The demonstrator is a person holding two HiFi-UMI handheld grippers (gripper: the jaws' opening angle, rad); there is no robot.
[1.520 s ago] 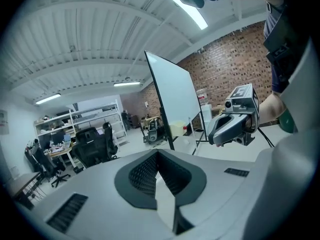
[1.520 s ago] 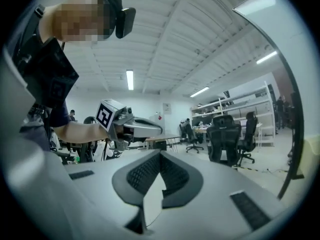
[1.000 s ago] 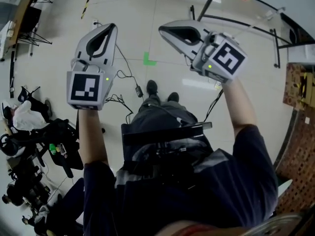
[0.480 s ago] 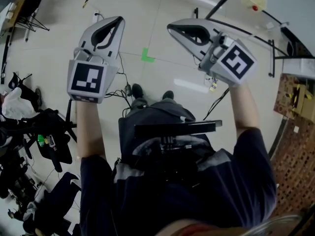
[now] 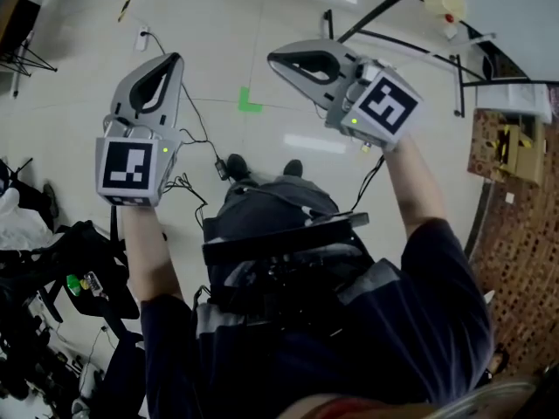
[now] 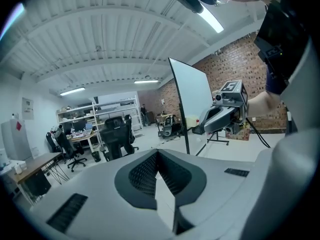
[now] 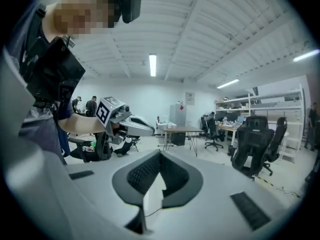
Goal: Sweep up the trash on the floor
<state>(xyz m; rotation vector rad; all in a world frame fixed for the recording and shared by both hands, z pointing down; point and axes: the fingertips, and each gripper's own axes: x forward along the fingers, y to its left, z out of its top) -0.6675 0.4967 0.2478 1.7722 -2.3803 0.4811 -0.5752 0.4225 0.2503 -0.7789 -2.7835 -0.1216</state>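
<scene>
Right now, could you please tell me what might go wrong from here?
Loose cables lie on the floor right by the person's shoes; a step could snag them. The black stand ahead on the right could be bumped. The left gripper and right gripper have shut, empty jaws, and no broom is in view.

Bright, even ceiling strip lights (image 7: 152, 64), glare streaks on glossy floor (image 5: 310, 142) (head view), strong fisheye edges, soft shadows.

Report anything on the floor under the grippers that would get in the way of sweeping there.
No trash or broom shows. Below the shut, empty left gripper and right gripper, black cables trail across the floor beside the person's shoes; a green tape mark lies flat further ahead.
</scene>
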